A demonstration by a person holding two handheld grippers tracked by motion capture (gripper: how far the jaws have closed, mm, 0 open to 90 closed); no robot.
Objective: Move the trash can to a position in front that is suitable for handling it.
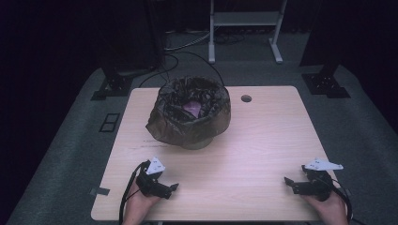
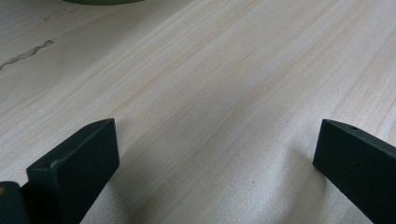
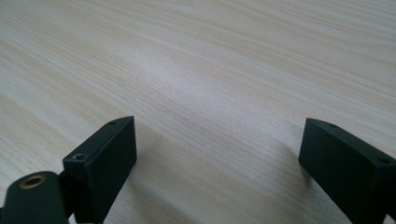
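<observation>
Table (image 1: 263,140): pale wood, in a dark room.
Bin (image 1: 190,112): bag-lined, at the far middle, something pink inside.
Left gripper (image 1: 172,188): near edge, jaws spread, nothing between them.
Right gripper (image 1: 287,182): the same, likely parked ready.

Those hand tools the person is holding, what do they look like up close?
Each tool, the left tool and the right tool, is a black handheld body with two blocky black jaws. A pale grey three-cornered plate with small dark marks sits on top, and a black cable trails back past the hand.
</observation>
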